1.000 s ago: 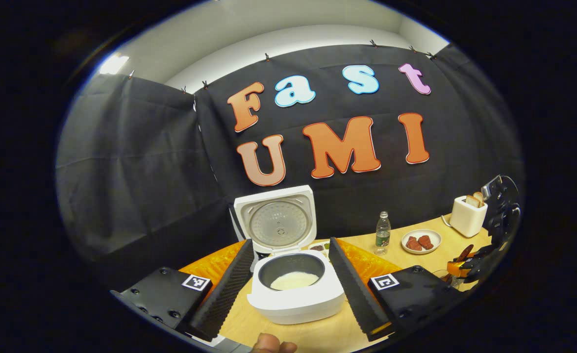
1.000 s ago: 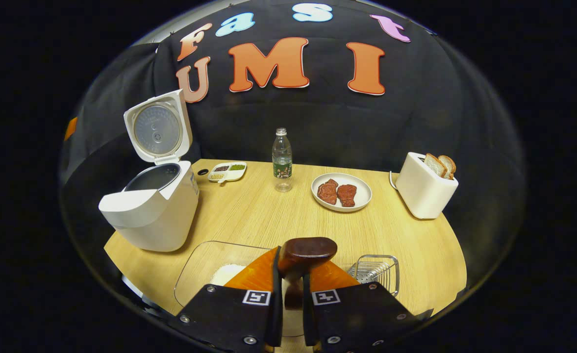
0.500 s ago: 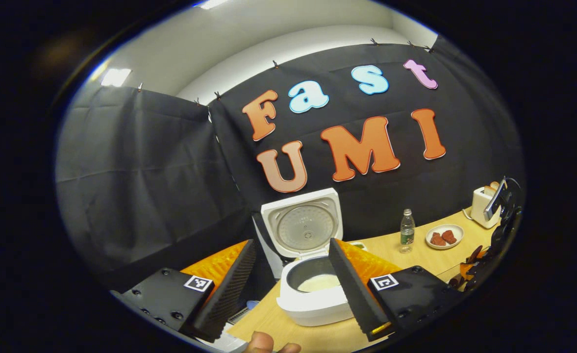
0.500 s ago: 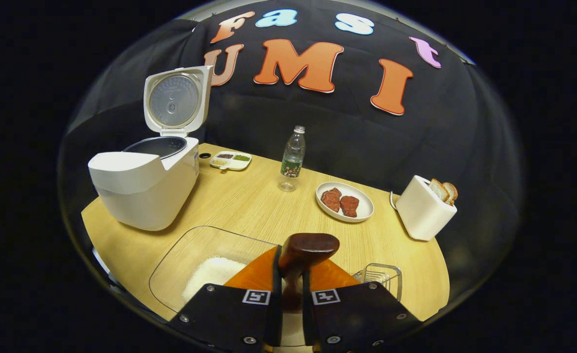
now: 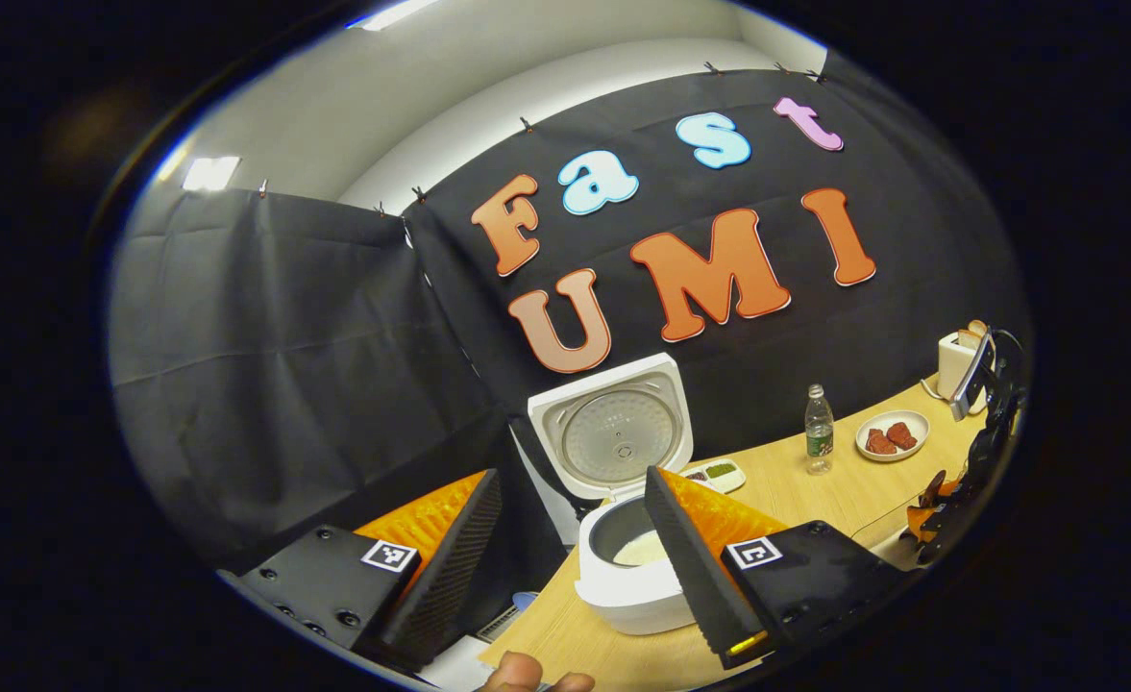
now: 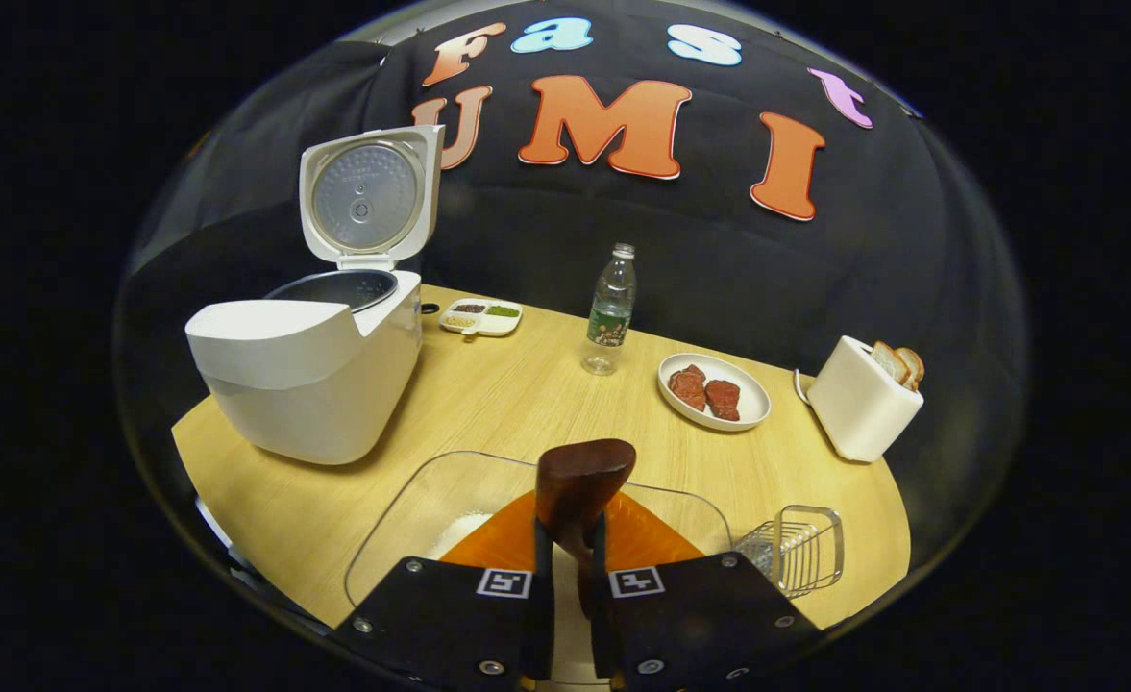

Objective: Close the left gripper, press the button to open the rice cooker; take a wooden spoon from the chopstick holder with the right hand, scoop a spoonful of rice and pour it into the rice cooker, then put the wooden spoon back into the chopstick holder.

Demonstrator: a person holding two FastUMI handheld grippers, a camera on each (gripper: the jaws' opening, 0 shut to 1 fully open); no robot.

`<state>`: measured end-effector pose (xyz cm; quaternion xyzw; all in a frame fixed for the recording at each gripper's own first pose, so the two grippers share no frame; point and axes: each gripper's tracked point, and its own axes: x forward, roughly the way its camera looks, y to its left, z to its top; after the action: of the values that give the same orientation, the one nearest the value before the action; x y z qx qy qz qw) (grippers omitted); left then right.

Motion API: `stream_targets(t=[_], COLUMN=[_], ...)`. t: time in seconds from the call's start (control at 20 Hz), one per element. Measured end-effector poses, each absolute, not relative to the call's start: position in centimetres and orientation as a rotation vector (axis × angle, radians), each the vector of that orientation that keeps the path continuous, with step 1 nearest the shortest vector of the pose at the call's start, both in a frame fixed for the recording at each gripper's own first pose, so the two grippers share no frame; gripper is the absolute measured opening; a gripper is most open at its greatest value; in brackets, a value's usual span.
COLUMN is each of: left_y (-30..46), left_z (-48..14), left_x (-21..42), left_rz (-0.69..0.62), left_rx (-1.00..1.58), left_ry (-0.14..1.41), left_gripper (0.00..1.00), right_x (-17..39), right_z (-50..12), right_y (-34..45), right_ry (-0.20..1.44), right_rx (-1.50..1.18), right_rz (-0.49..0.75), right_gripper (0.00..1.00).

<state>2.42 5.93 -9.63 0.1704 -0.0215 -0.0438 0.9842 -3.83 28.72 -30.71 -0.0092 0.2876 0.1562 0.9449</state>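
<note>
the wooden table point(image 6: 488, 404) carries everything, and the largest thing on it is the rice cooker point(image 6: 301, 370), seen at about ten o'clock in the right gripper view with its lid point(image 6: 368, 197) swung fully upright, so the button step is judged done. in the left gripper view a layer of white rice point(image 5: 640, 549) is seen in the cooker's inner pot point(image 5: 623, 538). just ahead of the right gripper point(image 6: 565, 567), at twelve o'clock and close below it, a clear glass dish point(image 6: 411, 519) is seen holding a heap of white rice at its near left side. at about three o'clock from that gripper, well apart from the cooker, the wire chopstick holder point(image 6: 800, 553) stands with nothing seen inside it. the wooden spoon point(image 6: 579, 481) is clamped between both fingers of the right gripper, its long axis running forward along them and its dark bowl raised over the dish; whether rice is carried in it cannot be told. the coming move is judged to turn on this: the spoon sits directly over the dish, the holder lies to the right, the cooker to the far left, and the right gripper is the nearer to both. the left gripper point(image 5: 565, 538) is held spread wide with nothing between its fingers, the cooker lying at about one o'clock from it.
</note>
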Motion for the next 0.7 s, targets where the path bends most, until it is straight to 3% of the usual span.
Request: stream_targets(t=[0.25, 0.5, 0.7], left_y=[7.5, 8.2, 8.2], left_z=[-10.3, -10.9, -11.2], left_x=[2.9, 3.1, 3.2], left_rz=[-0.076, -0.071, -0.074], left_rx=[0.338, 0.346, 0.353], left_ry=[-0.027, -0.013, -0.002], left_gripper=[1.0, 0.96, 1.0], right_x=[-4.6, -4.4, -4.5], right_z=[-30.4, -30.8, -31.2], right_y=[31.2, 30.4, 29.4], right_ry=[0.654, 0.745, 0.773], right_rx=[0.143, 0.406, 0.564], right_rz=[0.348, 0.309, 0.283], right_gripper=[0.15, 0.15, 0.14])
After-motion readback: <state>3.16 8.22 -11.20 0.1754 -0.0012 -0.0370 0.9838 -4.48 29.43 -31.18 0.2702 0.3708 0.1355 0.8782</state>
